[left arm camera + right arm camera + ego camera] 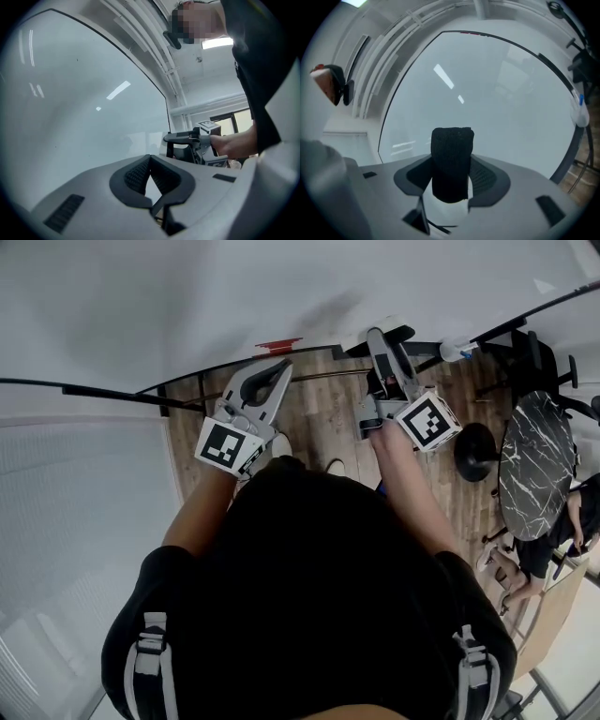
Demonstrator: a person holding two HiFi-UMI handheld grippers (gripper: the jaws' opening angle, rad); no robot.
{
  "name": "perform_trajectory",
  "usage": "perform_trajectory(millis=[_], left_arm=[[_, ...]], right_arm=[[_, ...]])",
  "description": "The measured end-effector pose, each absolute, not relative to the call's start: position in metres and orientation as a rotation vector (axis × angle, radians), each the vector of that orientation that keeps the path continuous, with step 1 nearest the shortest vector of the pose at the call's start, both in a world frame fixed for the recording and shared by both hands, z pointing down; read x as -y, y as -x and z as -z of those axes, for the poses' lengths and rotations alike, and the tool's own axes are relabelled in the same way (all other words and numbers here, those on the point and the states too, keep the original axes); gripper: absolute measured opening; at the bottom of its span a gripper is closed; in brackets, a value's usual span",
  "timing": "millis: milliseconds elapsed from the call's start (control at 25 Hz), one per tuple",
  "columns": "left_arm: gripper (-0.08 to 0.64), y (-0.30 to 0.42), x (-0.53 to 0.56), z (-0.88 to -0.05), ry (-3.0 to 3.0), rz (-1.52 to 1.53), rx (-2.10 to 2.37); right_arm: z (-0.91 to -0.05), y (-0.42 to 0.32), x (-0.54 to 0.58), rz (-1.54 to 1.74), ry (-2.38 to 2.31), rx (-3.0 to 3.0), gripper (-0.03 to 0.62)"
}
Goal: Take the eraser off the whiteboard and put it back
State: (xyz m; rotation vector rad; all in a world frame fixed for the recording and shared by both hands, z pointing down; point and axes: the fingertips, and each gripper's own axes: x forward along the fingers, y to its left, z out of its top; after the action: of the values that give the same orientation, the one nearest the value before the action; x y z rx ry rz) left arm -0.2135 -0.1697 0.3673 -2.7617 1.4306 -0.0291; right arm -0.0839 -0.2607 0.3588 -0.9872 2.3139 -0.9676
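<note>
Whiteboard (497, 89), pale and bare, fills the space ahead of both tools, with wooden floor (323, 418) showing below its lower edge. The eraser (452, 145) is off the board, pinched in the right tool (452, 176), whose pads press on its sides. Its long axis stands upright across the jaws, and its end pokes past the tips toward the board, which lies straight ahead and apart from it. It looks black, with a coarse, knit-like felt. The left tool (149, 163) is alongside, jaws pressed together on nothing, so returning the eraser likely falls to the right hand
</note>
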Motion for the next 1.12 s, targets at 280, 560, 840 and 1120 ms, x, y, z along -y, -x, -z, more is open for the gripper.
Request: perform_trajectory(millis=[280,560,840,1120], left_arm=[[0.005,0.198,0.143,-0.364,2.692,0.051,-1.522],[0.005,0.185,0.108,-0.366,2.614,0.093,-1.635],[0.005,0.165,0.078,-0.380,2.586,0.129,-1.693],[0.005,0.150,0.073,-0.380,2.592,0.190,-1.715]], right_arm=[[-0.343,0.074,0.219,0.506,1.019,-2.695,0.224],[-0.350,0.062,0.180,0.094,0.978,-2.965,0.225],[-0.372,0.049,0.148,-0.116,0.928,-3.095,0.225],[-0.369,0.051,0.132,-0.076,0.830,-3.084,0.227]])
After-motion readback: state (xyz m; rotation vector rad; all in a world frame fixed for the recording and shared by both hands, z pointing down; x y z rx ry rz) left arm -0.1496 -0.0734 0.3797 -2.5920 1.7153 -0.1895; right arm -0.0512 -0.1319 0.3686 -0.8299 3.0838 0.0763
